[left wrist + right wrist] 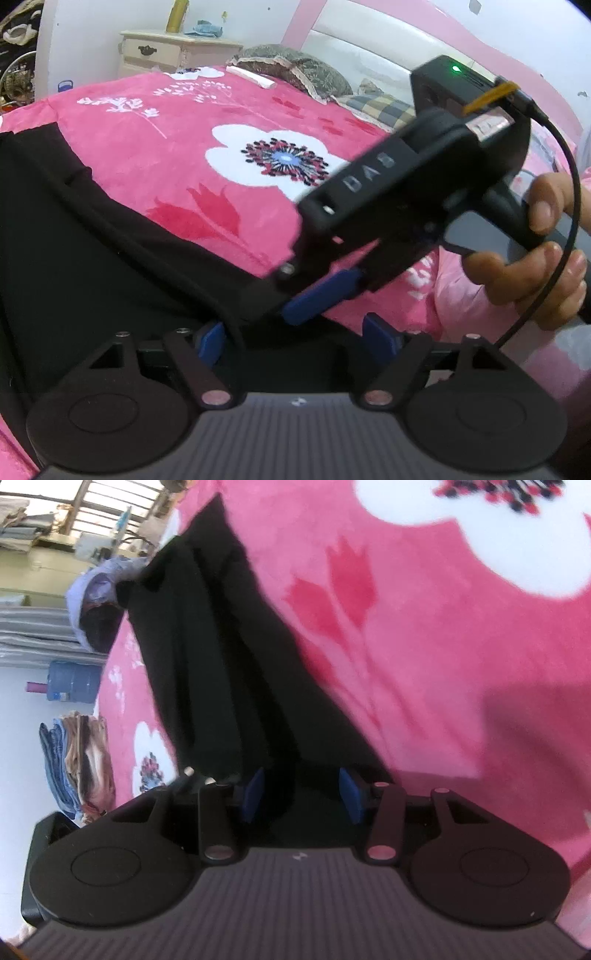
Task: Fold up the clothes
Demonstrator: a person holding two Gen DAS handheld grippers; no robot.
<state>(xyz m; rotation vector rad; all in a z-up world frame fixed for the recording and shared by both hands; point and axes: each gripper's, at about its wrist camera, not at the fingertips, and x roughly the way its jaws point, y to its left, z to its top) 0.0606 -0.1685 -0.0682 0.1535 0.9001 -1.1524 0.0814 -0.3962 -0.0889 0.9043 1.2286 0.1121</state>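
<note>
Blanket [155, 147]: bright pink plush with big white flowers and red tulip shapes, covering the bed and filling most of both views.
Garment [92, 240]: black cloth lying on the blanket, running from the near edge of the bed away to the left in the left wrist view; in the right wrist view [207, 657] it stretches as a long band from the gripper up toward the far edge of the bed, with lengthwise creases.
Headboard [369, 44]: white padded panel in a pink frame at the far end of the bed.
Pillows [295, 70]: a dark patterned one and a checked one beside it, against the headboard.
Nightstand [166, 51]: cream, with a dark drawer handle, beside the bed.
Left gripper [291, 341]: blue pads spread wide, the near edge of the black cloth lying between them; no grip on it can be seen.
Right gripper [301, 794]: blue pads apart, black cloth between them but not pinched. In the left wrist view it reaches in from the right [317, 299], its blue tip just over the corner of the garment.
Hand [546, 254]: wrapped round the right gripper's handle.
Water jug [72, 681]: blue, beyond the bed.
</note>
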